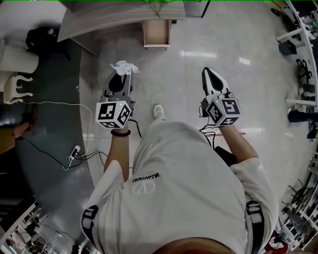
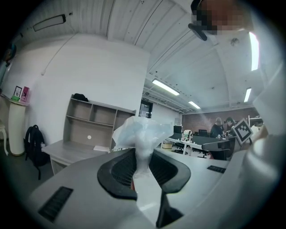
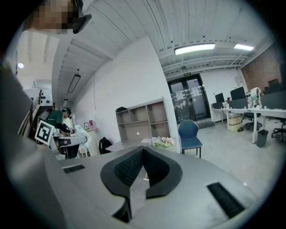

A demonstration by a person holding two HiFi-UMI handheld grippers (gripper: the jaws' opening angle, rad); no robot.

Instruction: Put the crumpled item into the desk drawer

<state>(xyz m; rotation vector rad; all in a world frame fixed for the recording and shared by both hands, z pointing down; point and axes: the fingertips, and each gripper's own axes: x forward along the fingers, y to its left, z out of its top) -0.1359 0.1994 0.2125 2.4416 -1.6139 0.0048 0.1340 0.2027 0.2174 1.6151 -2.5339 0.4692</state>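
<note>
The crumpled item [image 1: 125, 66] is a wad of white and pale blue plastic film. My left gripper [image 1: 119, 77] is shut on it and carries it above the floor; in the left gripper view the wad [image 2: 141, 134] rises from between the black pads of that gripper [image 2: 142, 156]. My right gripper [image 1: 208, 73] is shut with nothing in it, its pads meeting at the tips [image 3: 143, 151]. The grey desk [image 1: 119, 15] stands ahead at the top of the head view, with an open wooden drawer [image 1: 156, 45] jutting from under its edge. Both grippers hang short of the desk.
White and black cables with a power strip [image 1: 74, 151] lie on the floor to my left. A black backpack [image 1: 42, 37] sits by the desk's left end. A shelf unit [image 2: 96, 123] tops the desk, and a blue chair [image 3: 190, 133] stands beside it. Racks [image 1: 298, 44] line the right.
</note>
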